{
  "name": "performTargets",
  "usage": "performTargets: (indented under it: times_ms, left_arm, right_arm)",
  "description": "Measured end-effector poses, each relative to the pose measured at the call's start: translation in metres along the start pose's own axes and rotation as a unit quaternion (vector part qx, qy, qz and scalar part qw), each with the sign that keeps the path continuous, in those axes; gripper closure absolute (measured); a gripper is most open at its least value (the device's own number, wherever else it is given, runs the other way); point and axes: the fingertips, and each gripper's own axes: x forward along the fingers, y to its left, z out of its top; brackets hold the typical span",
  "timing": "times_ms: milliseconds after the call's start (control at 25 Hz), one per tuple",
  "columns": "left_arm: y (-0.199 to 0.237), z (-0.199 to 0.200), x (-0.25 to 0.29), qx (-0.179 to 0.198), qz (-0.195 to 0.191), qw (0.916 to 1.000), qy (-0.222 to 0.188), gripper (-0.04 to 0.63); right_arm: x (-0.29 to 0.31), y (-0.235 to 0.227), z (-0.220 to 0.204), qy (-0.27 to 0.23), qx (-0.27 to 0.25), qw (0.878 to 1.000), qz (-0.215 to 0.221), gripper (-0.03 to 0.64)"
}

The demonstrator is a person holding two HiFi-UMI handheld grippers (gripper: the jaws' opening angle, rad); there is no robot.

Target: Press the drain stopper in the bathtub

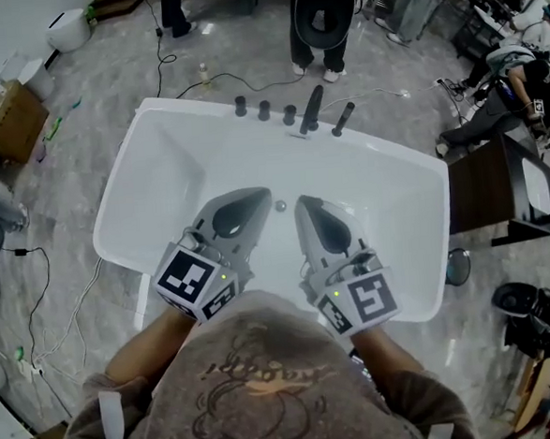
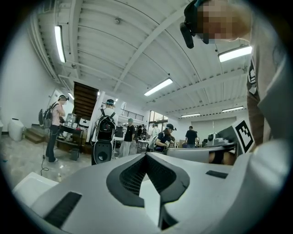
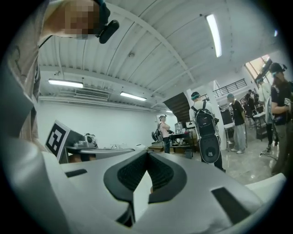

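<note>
Head view: small round metallic drain stopper (image 1: 280, 205) sits on the floor of the glossy white bathtub (image 1: 172, 151), mid-tub, in line with the black faucet spout (image 1: 312, 108) on the far rim. Left gripper (image 1: 258, 198) and right gripper (image 1: 304, 204) hover over the tub from the near rim, with the stopper in the gap between their tips. Neither looks to be touching it. Risks as I see them: tub enamel is slick, so a tip landing off-centre could skid off the stopper; with both tips crowding one small target they could knock each other; a shallow press may not latch it. Row of black knobs (image 1: 264, 110) on the far rim is well clear. The tub stands on a grey marbled floor (image 1: 75, 49) with loose cables (image 1: 46, 305) along the left side. Left gripper view: jaws of the left gripper (image 2: 146, 154) are together with nothing between them; beyond is an open hall with ceiling strip lights (image 2: 158, 87) and people standing. Right gripper view: right gripper (image 3: 147, 154) the same, tips meeting and empty, against a white wall and a black backpack rig (image 3: 208, 137).
</note>
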Motion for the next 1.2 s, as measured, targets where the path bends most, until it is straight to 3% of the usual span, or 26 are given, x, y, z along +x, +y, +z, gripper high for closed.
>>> performTargets:
  times_ms: [520,1200]
  left_arm:
    - [-0.012,-0.006,-0.002,0.003,-0.015,0.9999,-0.003,0.589]
    - [-0.016,-0.002,-0.017,0.012,-0.021,0.9996,-0.014,0.589]
  right_arm:
    - [-0.02,0.004,-0.01,0.012,0.018,0.999,0.031,0.615]
    - [-0.023,0.036,0.001,-0.007,-0.006,0.996,0.092,0.615]
